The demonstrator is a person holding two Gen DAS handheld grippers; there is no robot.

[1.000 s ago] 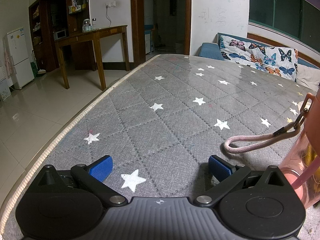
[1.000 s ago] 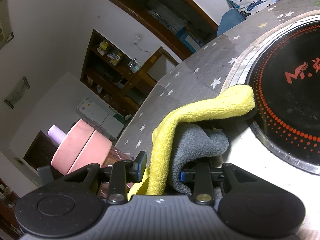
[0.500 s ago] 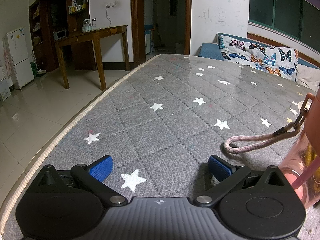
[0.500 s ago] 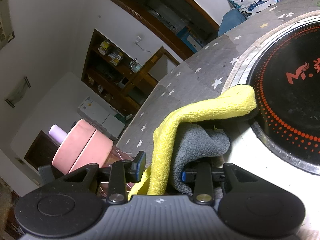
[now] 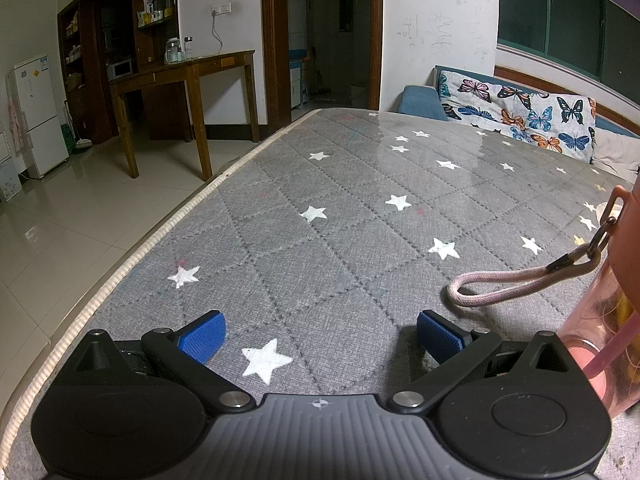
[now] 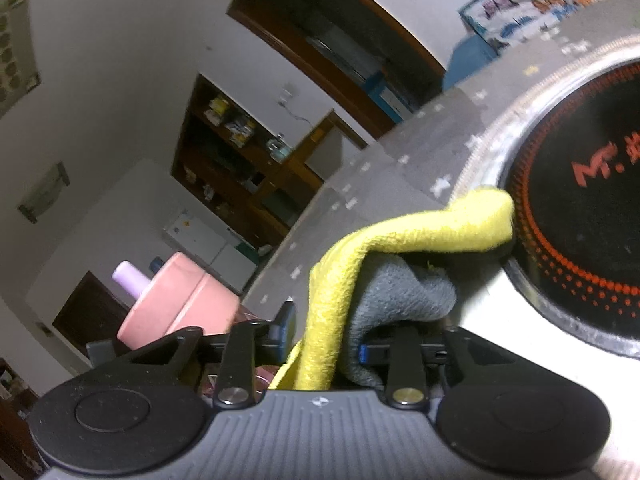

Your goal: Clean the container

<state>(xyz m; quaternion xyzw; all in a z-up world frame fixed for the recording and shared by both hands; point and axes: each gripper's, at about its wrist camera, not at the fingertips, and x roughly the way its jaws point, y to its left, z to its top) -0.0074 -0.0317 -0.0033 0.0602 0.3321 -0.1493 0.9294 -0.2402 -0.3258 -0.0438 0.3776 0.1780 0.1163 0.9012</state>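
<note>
Right wrist view, right edge of frame: black round cooktop point(image 6: 592, 216) carries red lettering, blurred; only a stylised "M" followed by a dot reads, rest cut off. Left wrist view: scribbles on white wall point(image 5: 436, 36), upper centre-right, illegible.

Your left gripper point(image 5: 318, 330) has a ribbed grey body with a small crosshair mark at its front edge, flanked by two round black housings. Black linkage arms pivot on silver screws and end in blue ridged finger pads point(image 5: 202, 334). Your right gripper point(image 6: 324, 338) is built the same: grey ribbed centre, black discs, silver screws, dark fingers with blue edging.
</note>
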